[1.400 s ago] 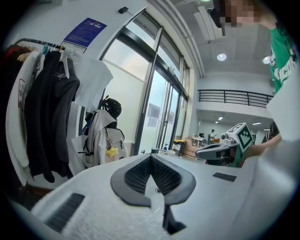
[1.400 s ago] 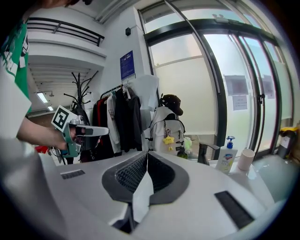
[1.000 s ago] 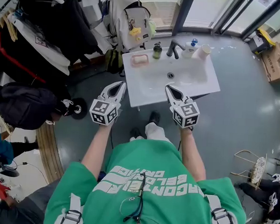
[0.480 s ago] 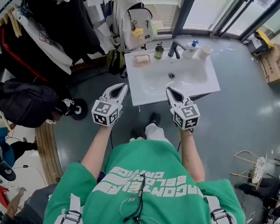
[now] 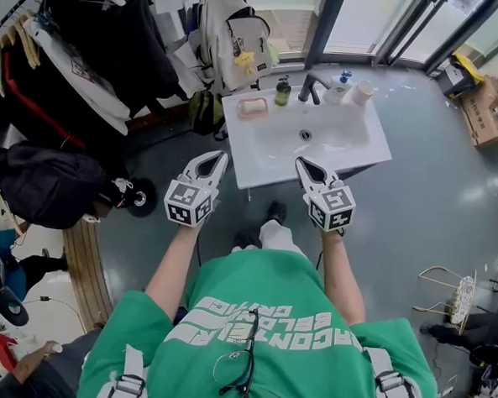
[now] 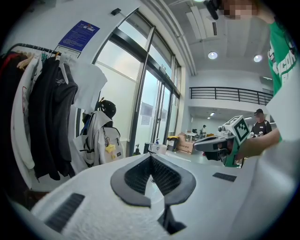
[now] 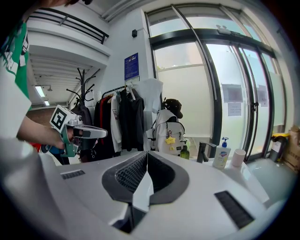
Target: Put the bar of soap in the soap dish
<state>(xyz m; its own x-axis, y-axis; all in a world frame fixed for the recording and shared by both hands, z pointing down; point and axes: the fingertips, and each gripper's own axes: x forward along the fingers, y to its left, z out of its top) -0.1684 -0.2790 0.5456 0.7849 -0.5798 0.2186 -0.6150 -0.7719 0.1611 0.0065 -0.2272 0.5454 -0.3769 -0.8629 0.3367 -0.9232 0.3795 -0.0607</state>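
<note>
A pinkish bar of soap (image 5: pixel 253 107) lies in a pale soap dish (image 5: pixel 241 112) on the back left corner of the white sink (image 5: pixel 269 153). My left gripper (image 5: pixel 219 156) hangs just short of the sink's front left edge, shut and empty. My right gripper (image 5: pixel 302 162) hovers at the front edge near the middle, also shut on nothing. In the left gripper view the jaws (image 6: pixel 151 161) meet tip to tip. The right gripper view shows its jaws (image 7: pixel 146 159) pressed together too.
At the sink's back stand a green bottle (image 5: pixel 282 91), a black faucet (image 5: pixel 310 87), a pump bottle (image 5: pixel 338 86) and a pink cup (image 5: pixel 361 91). A coat rack with dark clothes (image 5: pixel 81 49) and a white backpack (image 5: pixel 238 33) stand to the left. Glass doors (image 7: pixel 234 93) lie behind.
Both grippers have shifted only slightly in the view and stay short of the sink. Their jaws stay shut.
</note>
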